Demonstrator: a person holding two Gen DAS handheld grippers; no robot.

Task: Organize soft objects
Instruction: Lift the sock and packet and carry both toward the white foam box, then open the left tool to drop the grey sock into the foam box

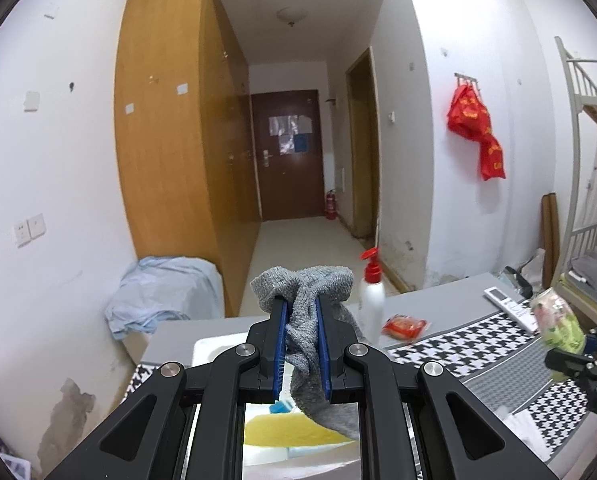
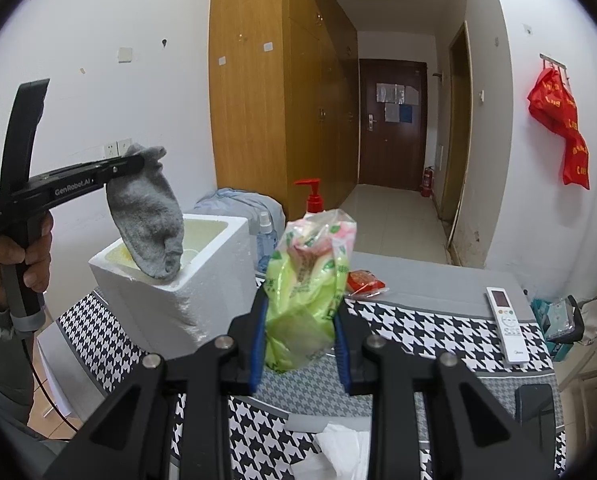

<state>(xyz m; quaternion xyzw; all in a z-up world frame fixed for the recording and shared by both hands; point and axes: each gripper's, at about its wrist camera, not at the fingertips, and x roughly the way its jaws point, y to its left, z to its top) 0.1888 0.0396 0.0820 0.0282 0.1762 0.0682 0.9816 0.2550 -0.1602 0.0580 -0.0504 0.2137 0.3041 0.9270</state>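
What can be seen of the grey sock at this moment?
The grey sock is a knitted, fuzzy-looking fabric piece, limp and crumpled. The left tongs are shut on its upper part, bunching the cloth between the blue pads. In the right wrist view the rest hangs down freely over the open white foam box, its lower end at or just above the box rim; whether it touches the rim cannot be told. Nothing else visibly touches it.
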